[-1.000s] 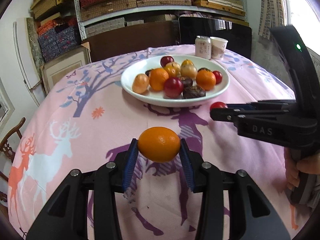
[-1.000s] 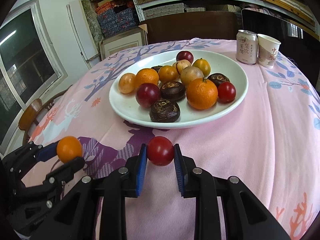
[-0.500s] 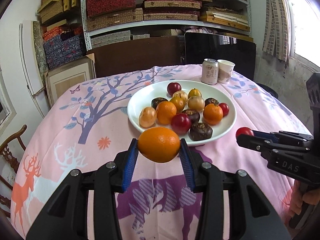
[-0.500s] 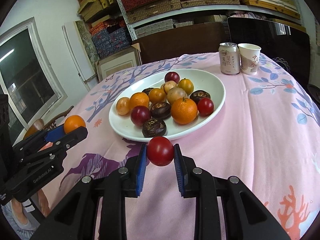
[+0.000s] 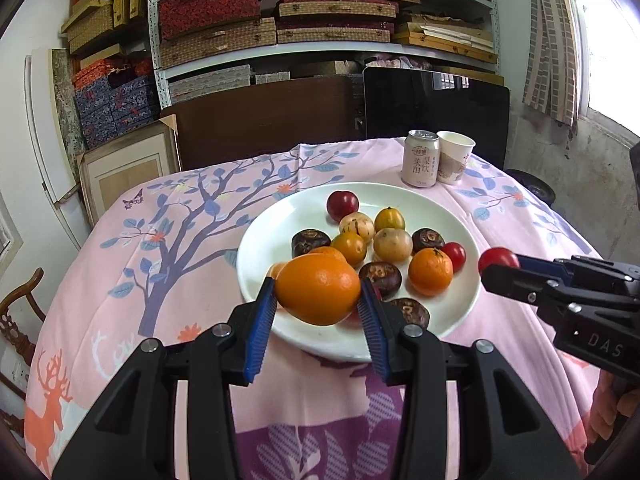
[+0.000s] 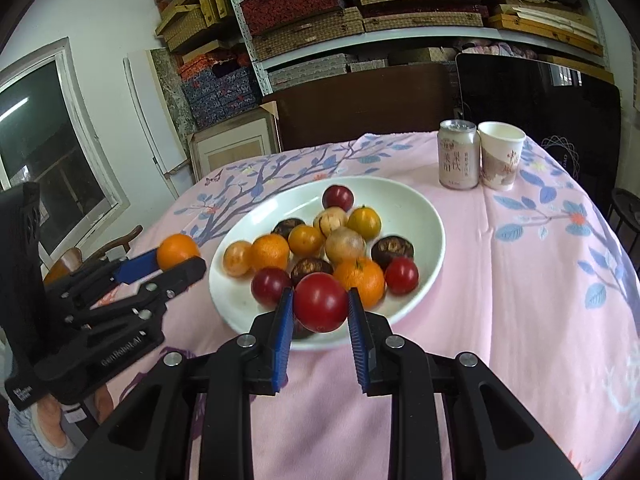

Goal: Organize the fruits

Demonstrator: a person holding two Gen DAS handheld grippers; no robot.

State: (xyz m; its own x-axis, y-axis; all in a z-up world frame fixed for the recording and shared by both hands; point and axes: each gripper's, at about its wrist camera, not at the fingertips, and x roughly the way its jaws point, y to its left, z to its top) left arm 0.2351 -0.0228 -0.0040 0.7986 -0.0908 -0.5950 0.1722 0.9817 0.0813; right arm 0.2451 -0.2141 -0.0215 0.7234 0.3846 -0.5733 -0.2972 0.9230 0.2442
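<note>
My left gripper (image 5: 318, 300) is shut on an orange (image 5: 318, 294), held in the air over the near left rim of a white plate (image 5: 276, 236). Its blue pads press both sides of the fruit. My right gripper (image 6: 320, 307) is shut on a red tomato (image 6: 320, 302), hovering above the plate's (image 6: 424, 208) near rim. The plate holds several fruits: oranges, red and dark plums, yellow citrus and dark brown round ones. From the left wrist view the right gripper (image 5: 496, 265) comes in from the right with the tomato (image 5: 498, 259). The right wrist view shows the left gripper (image 6: 180, 258) holding the orange (image 6: 178, 250) left of the plate.
A drink can (image 6: 458, 154) and a paper cup (image 6: 500, 154) stand behind the plate on the pink patterned tablecloth (image 6: 540, 280). Dark chair backs and shelves of boxes rise beyond the table. A wooden chair (image 5: 20, 320) stands at the left edge.
Both grippers have risen and come forward toward the plate, each still holding its fruit. The plate now lies right under the fingertips, and the view has tilted up to show more of the shelves.
</note>
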